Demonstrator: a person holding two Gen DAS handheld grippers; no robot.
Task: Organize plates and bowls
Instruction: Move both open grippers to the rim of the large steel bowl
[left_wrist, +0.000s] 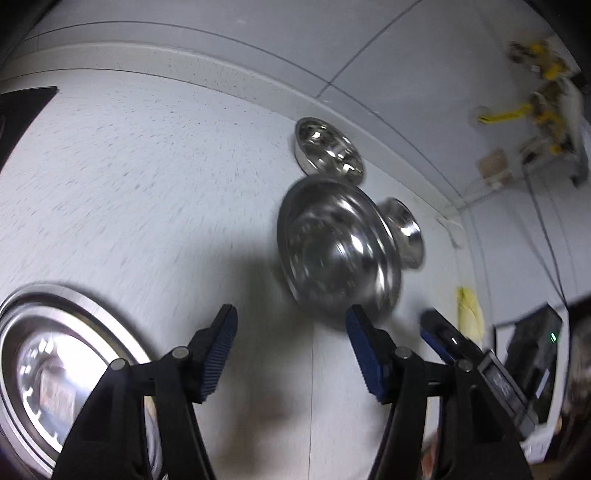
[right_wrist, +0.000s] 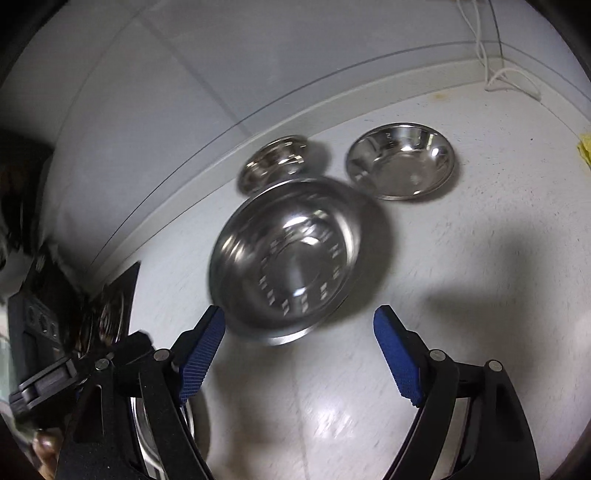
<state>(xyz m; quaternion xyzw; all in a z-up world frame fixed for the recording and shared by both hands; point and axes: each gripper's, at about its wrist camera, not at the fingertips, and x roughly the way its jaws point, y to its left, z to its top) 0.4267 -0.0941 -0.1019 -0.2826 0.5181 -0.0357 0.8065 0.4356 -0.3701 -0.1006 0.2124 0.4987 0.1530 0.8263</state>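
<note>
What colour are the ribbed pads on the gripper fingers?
Blue pads on black fingers, clearest in the right wrist view.

Left claw (left_wrist: 291, 317) and right claw (right_wrist: 299, 317), both tilted downward, jaws apart, empty.

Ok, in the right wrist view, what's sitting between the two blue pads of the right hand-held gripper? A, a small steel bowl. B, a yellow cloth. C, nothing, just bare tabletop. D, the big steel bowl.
C: the right hand-held gripper stands open over bare white tabletop, and the big steel bowl lies beyond its pads, not between them.
</note>
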